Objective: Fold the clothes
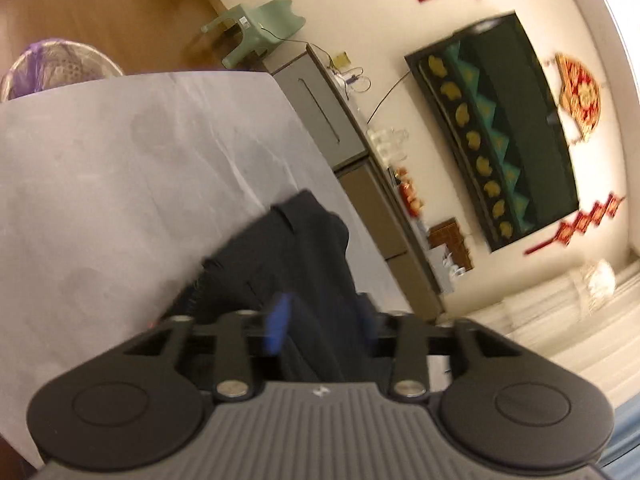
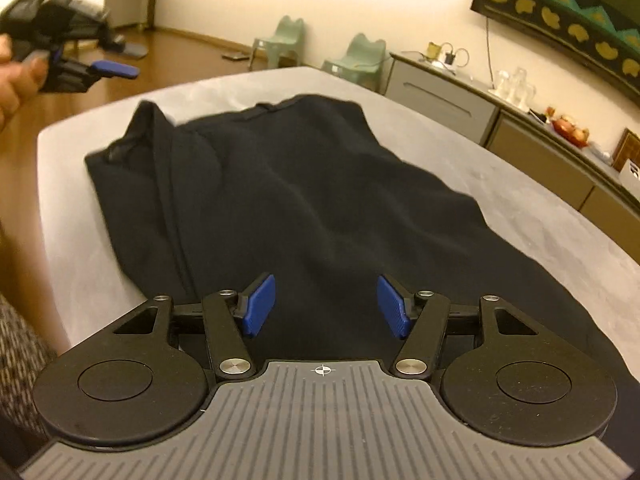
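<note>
Blue pads of the right claw point(image 2: 326, 306) stand parted and empty, low over the near end of a dark garment point(image 2: 288, 200) on a grey worktop point(image 2: 540, 232).

Spread lengthwise down the worktop, the garment lies mostly flat, with a strip along its left side doubled over the body and a sleeve bunched at the far left corner; whether that strip is a fold made or just a rumple, the views cannot settle. The right claw's place at the near edge suggests a grip on that end is in prospect. Off to the left, a hand point(image 2: 16, 80) holds the left claw point(image 2: 114, 69) raised clear of the cloth; its pads look close together with nothing between them, though blur makes that uncertain. Its own tilted view shows a dark bunch of cloth just ahead.
</note>
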Demonstrator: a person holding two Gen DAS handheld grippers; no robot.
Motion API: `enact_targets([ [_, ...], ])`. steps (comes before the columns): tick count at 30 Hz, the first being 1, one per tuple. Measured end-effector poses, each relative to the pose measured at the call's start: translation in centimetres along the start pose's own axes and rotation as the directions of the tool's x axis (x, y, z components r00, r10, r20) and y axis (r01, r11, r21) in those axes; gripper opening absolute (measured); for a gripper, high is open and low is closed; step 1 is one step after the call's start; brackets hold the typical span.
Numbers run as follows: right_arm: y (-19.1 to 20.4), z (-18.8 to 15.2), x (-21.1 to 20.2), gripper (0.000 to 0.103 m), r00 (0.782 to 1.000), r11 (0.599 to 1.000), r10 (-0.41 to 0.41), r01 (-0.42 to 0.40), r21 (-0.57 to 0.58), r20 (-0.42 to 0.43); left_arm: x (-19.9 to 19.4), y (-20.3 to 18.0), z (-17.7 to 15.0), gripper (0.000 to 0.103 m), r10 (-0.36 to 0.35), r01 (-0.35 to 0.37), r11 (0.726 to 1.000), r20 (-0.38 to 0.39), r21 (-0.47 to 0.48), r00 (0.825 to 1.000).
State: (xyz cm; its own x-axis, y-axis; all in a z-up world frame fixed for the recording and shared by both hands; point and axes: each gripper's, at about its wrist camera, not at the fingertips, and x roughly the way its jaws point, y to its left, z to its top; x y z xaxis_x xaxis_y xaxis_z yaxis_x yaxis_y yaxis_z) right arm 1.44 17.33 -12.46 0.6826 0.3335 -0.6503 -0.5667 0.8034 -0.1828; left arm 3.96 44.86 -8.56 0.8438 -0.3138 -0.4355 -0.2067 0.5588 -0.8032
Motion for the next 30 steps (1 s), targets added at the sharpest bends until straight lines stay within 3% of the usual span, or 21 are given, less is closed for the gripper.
enact_targets([
  [5, 0.6, -0.1, -1.0, 0.066, 0.999, 0.998, 0.009, -0.007, -0.062, 0.032, 1.3, -0.9, -2.3, 0.062, 0.044, -0.043, 0.998, -0.032, 0.036, 0.998],
  [7, 0.8, -1.5, -2.1, 0.077, 0.999, 0.997, 0.010, -0.006, -0.081, 0.048, 2.7, -0.9, -2.9, 0.066, 0.089, -0.086, 0.994, -0.053, 0.061, 0.995],
  [8, 0.9, -1.8, -2.2, 0.078, 0.998, 0.996, 0.012, -0.008, -0.086, 0.054, 3.4, -0.8, -3.1, 0.069, 0.111, -0.106, 0.992, -0.062, 0.073, 0.992],
  [11, 0.7, -2.6, -2.2, 0.078, 0.998, 0.997, 0.024, -0.020, -0.078, 0.051, 6.4, -0.9, -3.1, 0.068, 0.157, -0.151, 0.985, -0.087, 0.080, 0.984],
  [13, -0.5, -3.5, -2.4, 0.078, 0.999, 1.000, 0.022, -0.021, -0.022, 0.045, 8.2, -1.8, -3.0, 0.033, 0.169, -0.153, 0.977, -0.099, 0.148, 0.981],
  [14, -1.3, -4.0, -2.5, 0.078, 0.999, 1.000, 0.019, -0.020, 0.014, 0.042, 8.9, -2.8, -3.0, 0.004, 0.199, -0.173, 0.961, -0.103, 0.214, 0.975],
  [15, -2.1, -4.5, -2.6, 0.078, 0.999, 0.999, 0.017, -0.019, 0.049, 0.039, 8.5, -4.1, -3.3, 0.000, 0.185, -0.158, 0.948, -0.074, 0.277, 0.980],
  [17, -3.6, -5.5, -2.9, 0.078, 0.999, 0.993, 0.012, -0.016, 0.120, 0.033, 4.8, -6.5, -4.0, 0.000, 0.058, -0.056, 0.942, 0.004, 0.330, 0.998],
  [19, -5.2, -6.5, -3.2, 0.078, 1.000, 0.982, 0.008, -0.013, 0.189, 0.026, 0.2, -6.7, -5.0, 0.001, -0.044, 0.023, 0.945, 0.055, 0.325, 0.998],
  [21, -6.8, -7.4, -3.5, 0.078, 1.000, 0.966, 0.004, -0.009, 0.258, 0.019, -0.9, -3.4, -5.7, 0.001, 0.045, -0.053, 0.973, 0.042, 0.225, 0.998],
  [23, -8.3, -8.4, -3.8, 0.079, 1.000, 0.945, 0.001, -0.005, 0.326, 0.012, -0.9, -0.2, -6.4, 0.001, 0.146, -0.145, 0.979, 0.004, 0.143, 0.989],
  [25, -9.9, -9.4, -4.0, 0.079, 1.000, 0.920, -0.002, 0.000, 0.392, 0.005, 0.3, 1.4, -7.2, 0.005, 0.232, -0.223, 0.962, -0.039, 0.159, 0.972],
  [27, -11.4, -10.4, -4.3, 0.079, 1.000, 0.890, -0.004, 0.005, 0.455, -0.003, 0.7, 1.9, -7.5, 0.022, 0.274, -0.267, 0.954, -0.036, 0.138, 0.961],
  [28, -12.2, -10.8, -4.5, 0.079, 1.000, 0.874, -0.005, 0.008, 0.487, -0.007, 0.4, 1.6, -7.5, 0.028, 0.263, -0.258, 0.958, -0.018, 0.124, 0.965],
  [30, -13.4, -11.6, -5.5, 0.079, 1.000, 0.846, -0.018, 0.013, 0.534, 0.004, 0.0, 1.1, -7.4, 0.064, 0.241, -0.241, 0.966, 0.018, 0.096, 0.970],
])
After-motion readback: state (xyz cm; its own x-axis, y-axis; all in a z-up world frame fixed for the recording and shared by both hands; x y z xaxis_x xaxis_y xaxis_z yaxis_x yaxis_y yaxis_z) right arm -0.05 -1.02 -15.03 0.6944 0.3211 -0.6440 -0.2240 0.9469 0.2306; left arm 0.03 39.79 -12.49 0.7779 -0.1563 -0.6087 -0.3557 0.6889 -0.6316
